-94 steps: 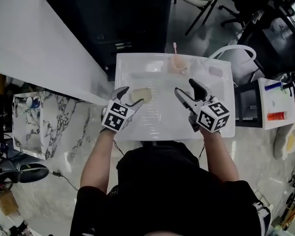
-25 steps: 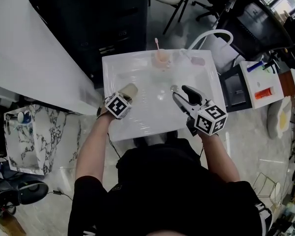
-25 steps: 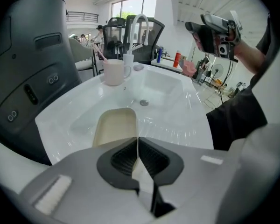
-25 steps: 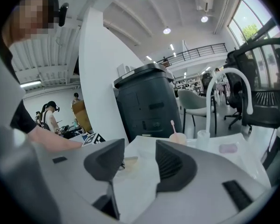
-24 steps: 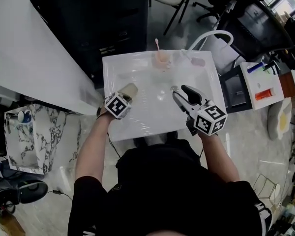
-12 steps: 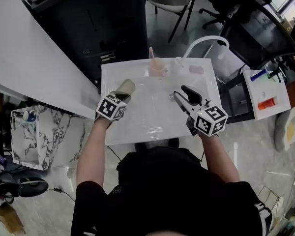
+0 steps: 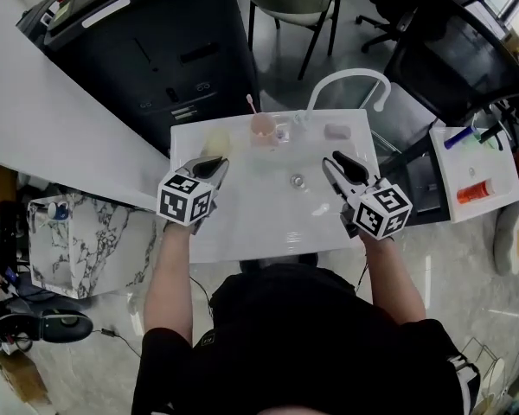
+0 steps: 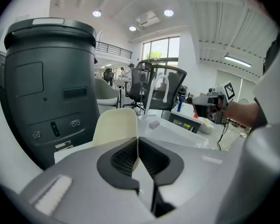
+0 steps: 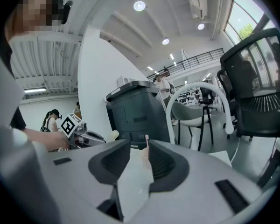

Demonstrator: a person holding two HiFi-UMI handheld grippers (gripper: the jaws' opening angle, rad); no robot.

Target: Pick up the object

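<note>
Presently at risk of slipping or pivoting: cream slab (image 8: 115, 127) pinched by thin edge in left gripper (image 8: 138, 148), bulk beyond jaw tips; right gripper (image 9: 139, 161) closing on nothing.

Dark cabinet (image 7: 156, 50) behind white table (image 7: 251, 223)
</note>
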